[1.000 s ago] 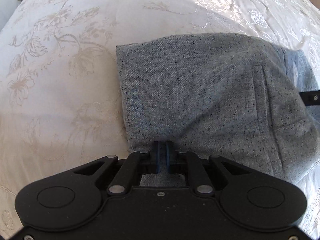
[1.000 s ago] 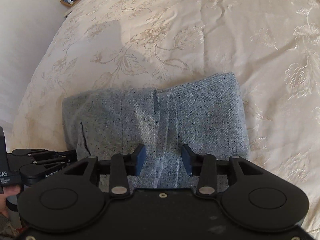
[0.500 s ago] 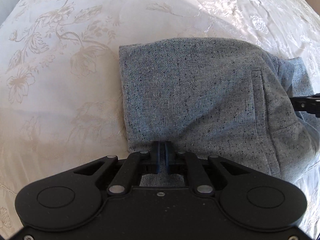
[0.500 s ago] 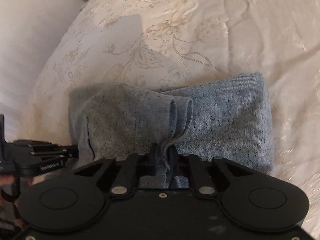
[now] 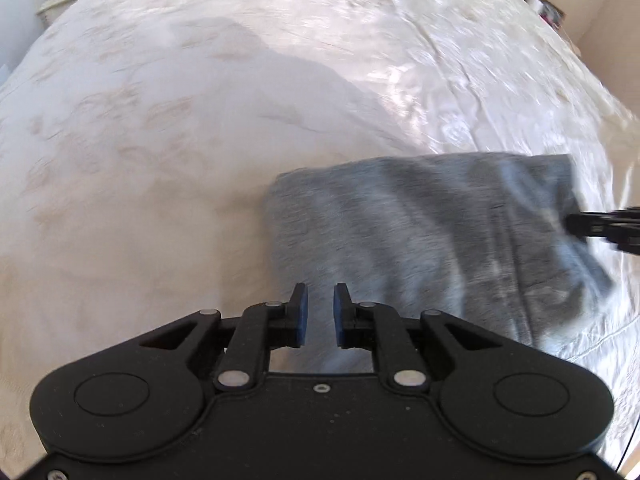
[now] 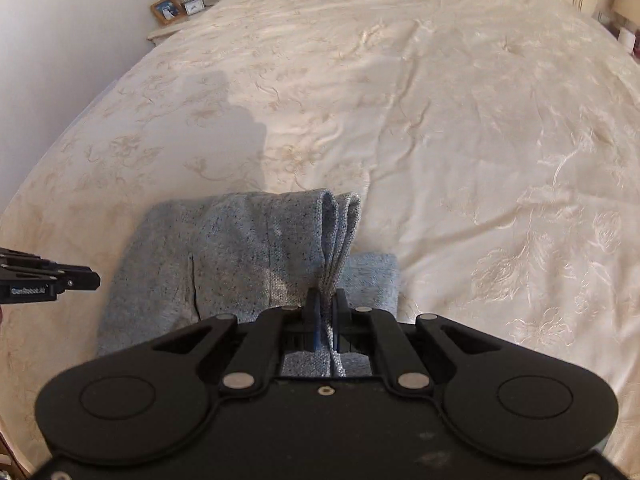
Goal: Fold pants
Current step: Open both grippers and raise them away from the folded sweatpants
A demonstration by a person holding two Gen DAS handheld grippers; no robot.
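The grey speckled pants (image 5: 420, 232) lie folded in a compact stack on the cream bedspread (image 5: 200, 120). My left gripper (image 5: 318, 314) is open, its blue pads a small gap apart, and holds nothing; it hovers at the stack's near left corner. My right gripper (image 6: 325, 316) is shut on a fold of the pants (image 6: 240, 252), which stands up in a lifted ridge (image 6: 340, 220) above the jaws. The right gripper also shows in the left wrist view (image 5: 608, 228) at the stack's right edge. The left gripper shows in the right wrist view (image 6: 48, 278) left of the stack.
The embroidered bedspread (image 6: 440, 120) stretches far ahead and to both sides. A nightstand with a picture frame (image 6: 167, 10), a clock and a lamp stands at the far left by the wall. The left wrist view is blurred by motion.
My left gripper has opened, let go of the pants and pulled back and up. My right gripper, which shut on the fold half a second ago, has lifted it.
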